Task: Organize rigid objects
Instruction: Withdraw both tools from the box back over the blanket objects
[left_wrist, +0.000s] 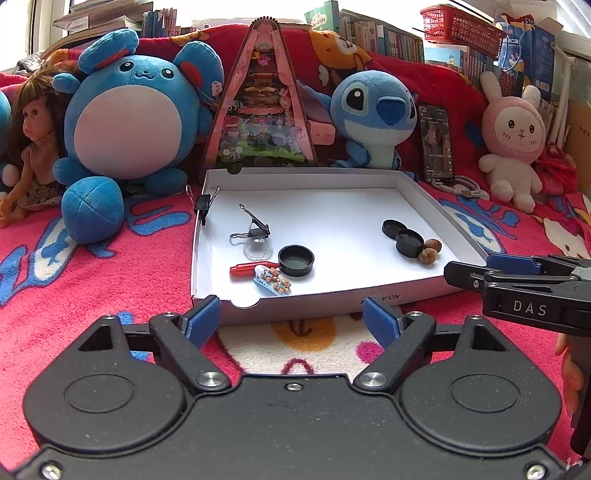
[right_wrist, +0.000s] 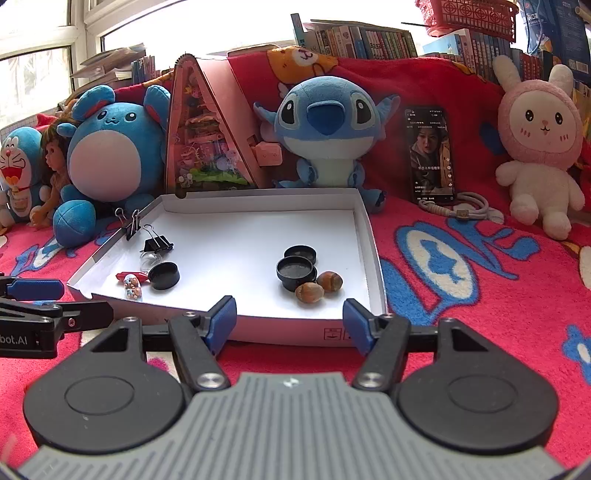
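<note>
A shallow white box tray (left_wrist: 332, 214) lies on the red blanket. At its left are a black binder clip (left_wrist: 255, 229), a clear dome (left_wrist: 258, 249), a black cap (left_wrist: 296, 260), a red stick (left_wrist: 245, 268) and a bear hair clip (left_wrist: 272, 280). Toward the right sit two black caps (right_wrist: 297, 264) and two hazelnuts (right_wrist: 319, 286). My left gripper (left_wrist: 291, 321) is open with nothing between its fingers, just in front of the tray's near wall. My right gripper (right_wrist: 290, 319) is likewise open and bare before the near wall, in line with the hazelnuts.
Another binder clip (left_wrist: 204, 203) grips the tray's left rim. Plush toys, a doll (left_wrist: 29, 147), a pink triangular box (left_wrist: 263, 103) and a propped phone (left_wrist: 436, 144) with a cable line the back. Bookshelves and a red basket (left_wrist: 461, 26) stand behind.
</note>
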